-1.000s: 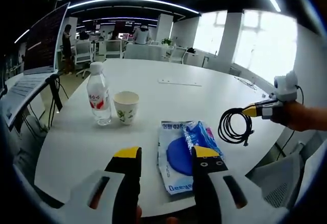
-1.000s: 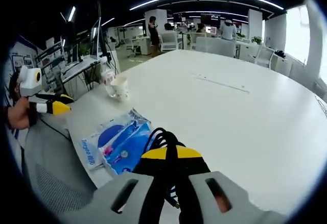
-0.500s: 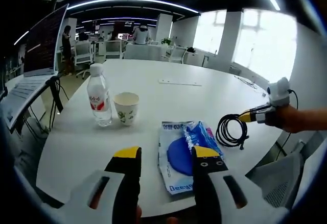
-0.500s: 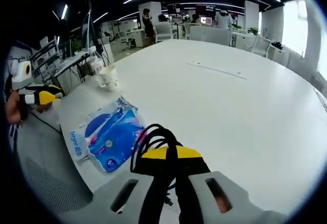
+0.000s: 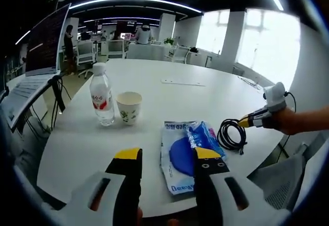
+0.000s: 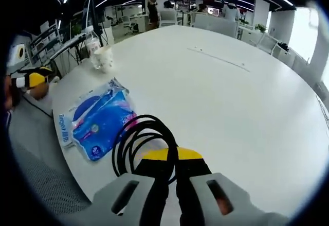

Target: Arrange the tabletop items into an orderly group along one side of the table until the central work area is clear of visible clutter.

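A coiled black cable (image 6: 138,142) rests low over the white table (image 6: 221,107), and my right gripper (image 6: 171,165) is shut on it. In the left gripper view the same cable (image 5: 231,135) lies beside a blue tissue pack (image 5: 186,154), with the right gripper (image 5: 249,121) coming in from the right. My left gripper (image 5: 167,159) stands open near the table's front edge, nothing between its fingers. A water bottle (image 5: 102,94) and a paper cup (image 5: 129,107) stand together at the left. The tissue pack (image 6: 97,120) also lies left of the cable in the right gripper view.
The bottle (image 6: 93,47) and cup (image 6: 103,58) stand at the table's far left edge in the right gripper view. A thin flat strip (image 5: 183,83) lies mid-table. A laptop on a stand (image 5: 36,51) is left of the table. Office chairs and people are far behind.
My right gripper has lowered the cable toward the table, closer to the tissue pack. The left gripper has stayed where it was.
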`<state>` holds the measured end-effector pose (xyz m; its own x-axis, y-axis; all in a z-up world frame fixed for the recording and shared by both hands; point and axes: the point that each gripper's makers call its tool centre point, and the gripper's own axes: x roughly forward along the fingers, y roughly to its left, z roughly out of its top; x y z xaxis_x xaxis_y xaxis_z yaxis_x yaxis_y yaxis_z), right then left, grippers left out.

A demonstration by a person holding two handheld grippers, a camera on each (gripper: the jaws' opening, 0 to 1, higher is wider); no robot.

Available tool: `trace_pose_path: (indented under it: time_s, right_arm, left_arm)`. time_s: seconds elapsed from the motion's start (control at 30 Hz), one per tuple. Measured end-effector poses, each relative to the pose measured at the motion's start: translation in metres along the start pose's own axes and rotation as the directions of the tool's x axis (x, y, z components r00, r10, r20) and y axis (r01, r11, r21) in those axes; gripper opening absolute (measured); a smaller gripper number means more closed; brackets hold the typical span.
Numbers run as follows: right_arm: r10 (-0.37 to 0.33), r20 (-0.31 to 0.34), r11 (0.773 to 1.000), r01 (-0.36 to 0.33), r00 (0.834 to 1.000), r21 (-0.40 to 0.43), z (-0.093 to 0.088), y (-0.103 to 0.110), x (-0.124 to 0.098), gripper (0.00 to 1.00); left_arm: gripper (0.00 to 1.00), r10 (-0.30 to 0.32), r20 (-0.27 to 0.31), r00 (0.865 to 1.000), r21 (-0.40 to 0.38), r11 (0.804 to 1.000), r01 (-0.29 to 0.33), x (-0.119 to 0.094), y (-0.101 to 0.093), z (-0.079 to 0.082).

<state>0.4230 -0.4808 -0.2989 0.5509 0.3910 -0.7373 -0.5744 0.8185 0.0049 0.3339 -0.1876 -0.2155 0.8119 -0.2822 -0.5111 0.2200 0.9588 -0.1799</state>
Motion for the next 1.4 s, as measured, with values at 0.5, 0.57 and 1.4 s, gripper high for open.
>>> trace_pose_path:
  time_s: [0.5,0.57,1.4]
  right_arm:
    - [0.0,-0.021,0.999,0.001,1.0,0.049,-0.01,-0.01,0.012,0.0]
    - [-0.002,-0.022,0.999,0.003,1.0,0.05,-0.01,-0.01,0.013,0.0]
    - [-0.013,-0.016,0.998,0.014,1.0,0.059,-0.011,-0.02,0.009,0.03]
  left_arm:
    - [0.38,0.037,0.006,0.999,-0.015,0.999,-0.037,-0.005,0.008,0.002]
    - [0.38,0.041,0.006,0.999,-0.017,0.999,-0.041,-0.006,0.009,0.001]
    - [0.38,0.061,-0.011,0.998,-0.009,0.998,-0.061,-0.008,0.011,-0.003]
